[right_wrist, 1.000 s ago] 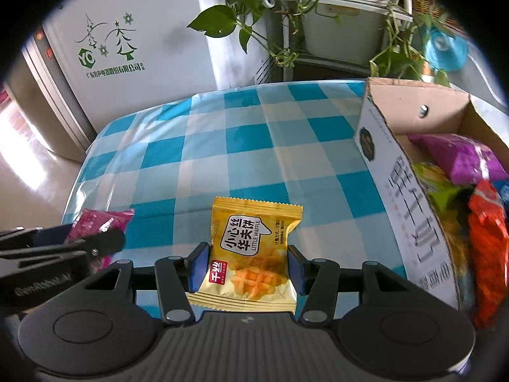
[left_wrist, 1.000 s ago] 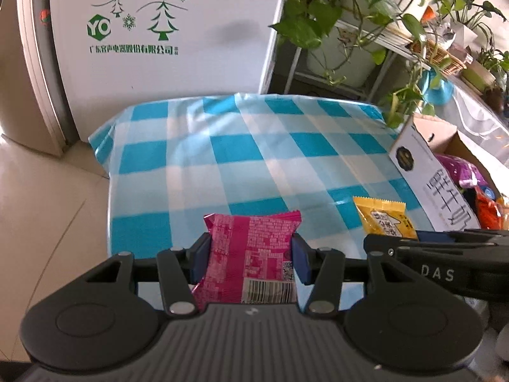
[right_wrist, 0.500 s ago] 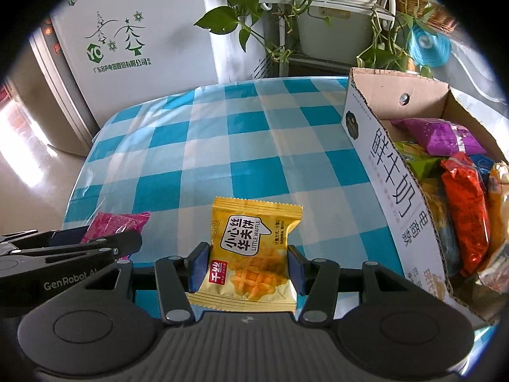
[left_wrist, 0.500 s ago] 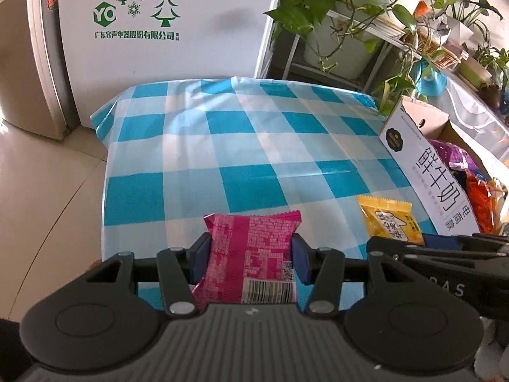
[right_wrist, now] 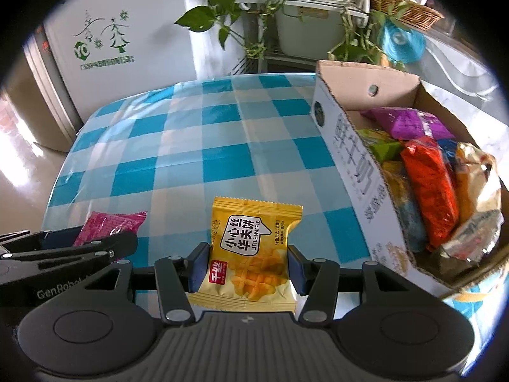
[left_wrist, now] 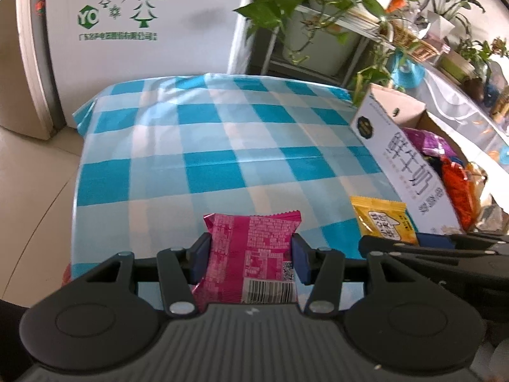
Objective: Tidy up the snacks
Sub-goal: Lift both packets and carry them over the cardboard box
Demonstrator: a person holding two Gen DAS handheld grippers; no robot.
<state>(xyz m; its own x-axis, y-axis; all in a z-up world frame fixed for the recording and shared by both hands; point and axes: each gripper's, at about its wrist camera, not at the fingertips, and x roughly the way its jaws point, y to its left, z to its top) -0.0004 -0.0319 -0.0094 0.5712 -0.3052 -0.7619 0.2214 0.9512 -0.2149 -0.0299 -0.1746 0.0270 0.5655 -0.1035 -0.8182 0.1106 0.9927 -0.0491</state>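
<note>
The left hand-held gripper (left_wrist: 251, 259) is pinching a small pink plastic snack packet (left_wrist: 249, 256). Its two blue pads press on the packet's left and right sides. The packet has white print and a barcode near its bottom edge. It is held up above the tabletop (left_wrist: 210, 146), which is covered by a blue and white checked cloth.

The right hand-held gripper (right_wrist: 245, 265) is pinching a small yellow waffle snack packet (right_wrist: 251, 254). Its blue pads squeeze the packet from both sides too. The packet shows a picture of a waffle and the words LITTLE WAFFLE. It is also held up over the checked cloth.

The two grippers are side by side. In the left wrist view the yellow packet shows to the right of the pink one. In the right wrist view the pink packet shows at the left.

An open white cardboard box (right_wrist: 356, 172) with big grey letters on its side stands on the right part of the tabletop. It is close to the yellow packet but not touching it. Inside the box lie more snack bags: a purple one (right_wrist: 410, 122), an orange-red one (right_wrist: 429, 184), a green one and a shiny gold one.

Behind the tabletop stands a white cabinet (left_wrist: 140, 31) with green tree drawings. Green leafy plants (left_wrist: 286, 3) hang from a shelf beside it.
</note>
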